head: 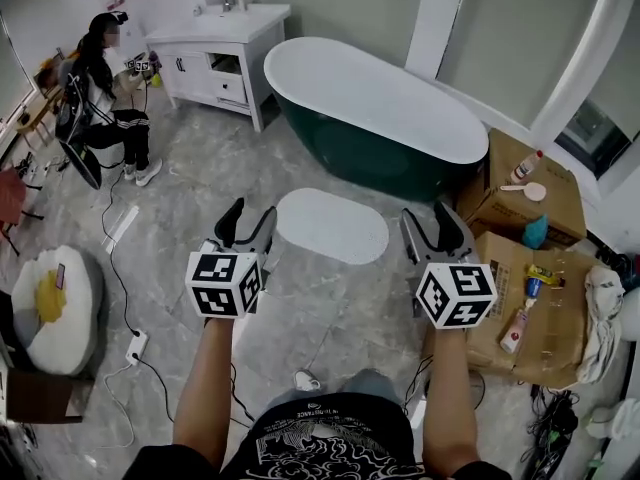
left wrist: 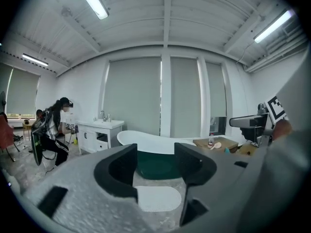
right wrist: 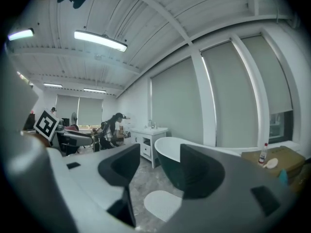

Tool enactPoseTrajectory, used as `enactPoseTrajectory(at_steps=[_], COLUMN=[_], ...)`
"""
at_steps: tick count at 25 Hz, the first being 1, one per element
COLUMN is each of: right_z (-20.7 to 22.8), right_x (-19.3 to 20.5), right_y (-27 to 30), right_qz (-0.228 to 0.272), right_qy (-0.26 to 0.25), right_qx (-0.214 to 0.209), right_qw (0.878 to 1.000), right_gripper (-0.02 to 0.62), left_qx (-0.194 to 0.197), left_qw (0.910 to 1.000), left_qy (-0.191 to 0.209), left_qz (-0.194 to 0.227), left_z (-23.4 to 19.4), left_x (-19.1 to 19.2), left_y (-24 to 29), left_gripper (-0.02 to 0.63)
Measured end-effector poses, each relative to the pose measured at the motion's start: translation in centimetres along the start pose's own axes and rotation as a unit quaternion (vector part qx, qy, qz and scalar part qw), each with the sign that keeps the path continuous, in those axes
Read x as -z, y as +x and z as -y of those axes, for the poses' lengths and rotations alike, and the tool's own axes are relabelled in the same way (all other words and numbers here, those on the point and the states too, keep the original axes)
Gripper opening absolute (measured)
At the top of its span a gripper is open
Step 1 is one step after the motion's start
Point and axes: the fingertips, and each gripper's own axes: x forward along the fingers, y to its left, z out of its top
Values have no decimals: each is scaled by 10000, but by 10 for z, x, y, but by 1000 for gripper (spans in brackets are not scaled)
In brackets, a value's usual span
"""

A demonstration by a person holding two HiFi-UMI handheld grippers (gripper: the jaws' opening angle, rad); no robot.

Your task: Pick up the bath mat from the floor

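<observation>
Mat (head: 332, 225) lies flat on the floor just beside the bathtub (head: 375, 108) in the head view. Left gripper view: left tool (left wrist: 156, 166) stands apart, empty. Right gripper view: right tool (right wrist: 158, 171) likewise. Best to lower both onto the mat edge farthest from the bathtub.
</observation>
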Motion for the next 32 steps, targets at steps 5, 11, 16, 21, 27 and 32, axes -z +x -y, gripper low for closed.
enactPoseTrajectory(at_steps=[5, 11, 16, 21, 27, 32], right_z=[8, 32, 68, 120, 170, 185], right_x=[8, 16, 15, 5, -11, -21], right_y=[21, 67, 128, 189, 242, 263], right_qz=[-57, -71, -40, -68, -45, -37], right_qy=[4, 78, 106, 128, 110, 102], right_qx=[91, 201, 237, 307, 382, 466], right_qw=[9999, 9997, 9997, 9994, 9992, 9989], right_gripper=[256, 256, 256, 256, 255, 255], left_qx=[71, 160, 194, 241, 275, 364], left_qw=[10000, 9998, 9994, 9991, 9989, 9986], left_qy=[-40, 64, 275, 332, 352, 363], left_qz=[-1, -37, -31, -74, -106, -111], left_z=[-13, -24, -37, -42, -40, -43], left_x=[0, -4, -24, -47, -66, -76], left_y=[26, 75, 147, 227, 298, 328], left_gripper=[245, 238, 238, 236, 238, 238])
